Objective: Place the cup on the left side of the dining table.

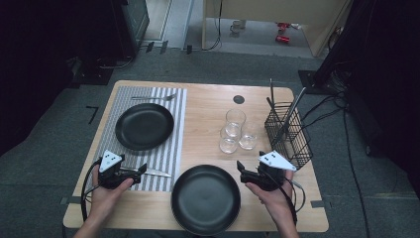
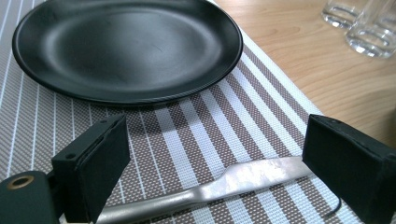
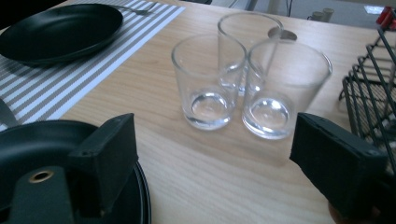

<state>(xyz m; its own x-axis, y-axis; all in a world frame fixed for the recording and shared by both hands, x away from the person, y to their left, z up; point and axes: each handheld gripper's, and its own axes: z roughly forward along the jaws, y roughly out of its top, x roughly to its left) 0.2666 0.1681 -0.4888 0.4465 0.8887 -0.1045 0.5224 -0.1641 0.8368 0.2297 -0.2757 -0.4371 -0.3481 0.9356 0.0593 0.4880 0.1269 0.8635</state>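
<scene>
On my left, the left gripper [image 1: 143, 169] hangs low over the grey-and-white striped placemat [image 1: 171, 126], its fingers [image 2: 95, 161] spread wide and gripping nothing. The silver table knife [image 2: 224, 184] lies flat on the mat between them, its long axis running across the gap from one finger toward the other, so I judge I would have to turn the wrist before closing. Beyond it sits the round black plate [image 2: 126, 46]. Moving right, a second black plate [image 1: 205, 198] rests on the wooden tabletop [image 1: 208, 106]. The right gripper [image 1: 241, 166] hovers beside it, fingers [image 3: 105, 156] open and empty, facing three clear drinking glasses [image 3: 247, 79]. The left hand is the nearer to the knife.
</scene>
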